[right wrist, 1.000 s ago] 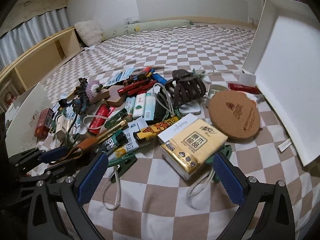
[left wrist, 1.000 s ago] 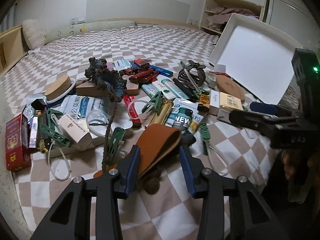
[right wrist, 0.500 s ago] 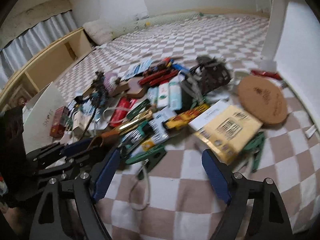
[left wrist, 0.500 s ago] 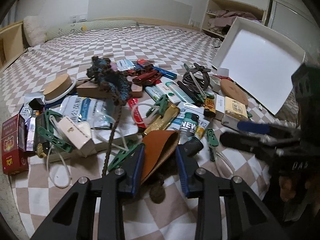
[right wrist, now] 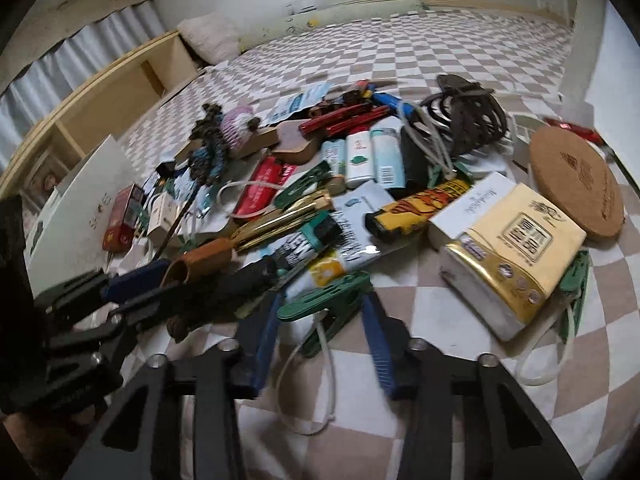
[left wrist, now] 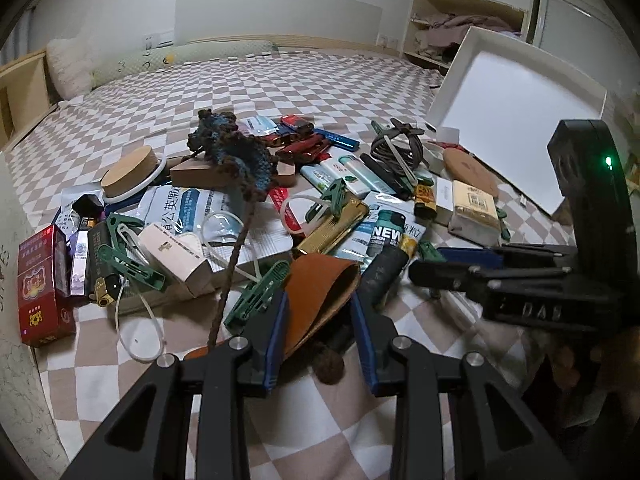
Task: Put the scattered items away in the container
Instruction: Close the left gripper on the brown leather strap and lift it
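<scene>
A pile of small items lies on the checked bedspread. My left gripper is shut on a brown leather pouch whose brown cord runs up to a knitted blue-brown charm. It also shows in the right wrist view. My right gripper has narrowed around a green clip with a white cord; its pads stand either side of it, a gap still showing. In the left wrist view the right gripper is at the right. The white box lid leans at the far right.
A yellow tissue pack, cork coaster, dark hair claw, gold comb, lighters, red cigarette box and round wooden lid surround the grippers. A white card stands at the left.
My right gripper has swung left from the tissue pack to the green clip and its jaws have narrowed. My left gripper keeps its hold on the pouch and has barely moved.
</scene>
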The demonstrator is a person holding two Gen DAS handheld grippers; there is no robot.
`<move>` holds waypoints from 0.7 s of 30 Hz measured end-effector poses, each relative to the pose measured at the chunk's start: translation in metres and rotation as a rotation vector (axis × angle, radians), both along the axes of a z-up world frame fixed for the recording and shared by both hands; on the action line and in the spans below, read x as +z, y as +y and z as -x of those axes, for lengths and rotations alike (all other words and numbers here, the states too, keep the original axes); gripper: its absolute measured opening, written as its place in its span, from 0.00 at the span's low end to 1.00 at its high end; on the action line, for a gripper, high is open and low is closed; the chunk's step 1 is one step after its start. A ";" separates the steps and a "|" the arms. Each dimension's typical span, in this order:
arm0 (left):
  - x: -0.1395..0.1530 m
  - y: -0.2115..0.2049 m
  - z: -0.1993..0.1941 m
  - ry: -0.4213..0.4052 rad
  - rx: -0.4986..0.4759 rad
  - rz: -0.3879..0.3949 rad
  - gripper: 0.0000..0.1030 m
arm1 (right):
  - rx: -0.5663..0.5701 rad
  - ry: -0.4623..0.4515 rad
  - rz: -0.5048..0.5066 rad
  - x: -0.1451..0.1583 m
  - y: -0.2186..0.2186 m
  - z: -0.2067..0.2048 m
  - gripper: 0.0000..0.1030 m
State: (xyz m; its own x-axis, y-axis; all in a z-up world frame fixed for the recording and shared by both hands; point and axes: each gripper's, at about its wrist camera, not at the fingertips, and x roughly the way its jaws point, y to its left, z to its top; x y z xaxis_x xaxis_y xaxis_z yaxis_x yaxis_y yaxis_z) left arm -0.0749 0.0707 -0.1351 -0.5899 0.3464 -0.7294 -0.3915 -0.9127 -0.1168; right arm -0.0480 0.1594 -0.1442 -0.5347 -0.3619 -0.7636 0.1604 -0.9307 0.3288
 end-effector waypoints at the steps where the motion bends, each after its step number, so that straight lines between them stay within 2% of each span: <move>1: 0.000 0.000 0.001 -0.003 0.000 -0.001 0.31 | -0.010 -0.005 0.012 -0.001 0.004 0.000 0.31; 5: 0.002 0.001 0.001 -0.013 -0.008 0.011 0.31 | -0.035 -0.006 0.021 0.000 0.013 -0.003 0.20; 12: 0.002 0.004 -0.004 -0.014 -0.022 0.048 0.32 | -0.031 -0.003 -0.003 -0.001 0.009 -0.002 0.19; 13: 0.001 0.004 -0.003 -0.016 -0.021 0.048 0.34 | -0.030 -0.003 -0.005 -0.002 0.009 -0.002 0.19; 16: -0.001 0.007 -0.005 -0.010 -0.027 0.069 0.51 | -0.034 -0.008 0.008 -0.003 0.012 -0.001 0.19; 21: -0.010 0.012 -0.005 0.017 -0.039 0.134 0.51 | -0.037 -0.011 0.017 -0.004 0.012 -0.001 0.19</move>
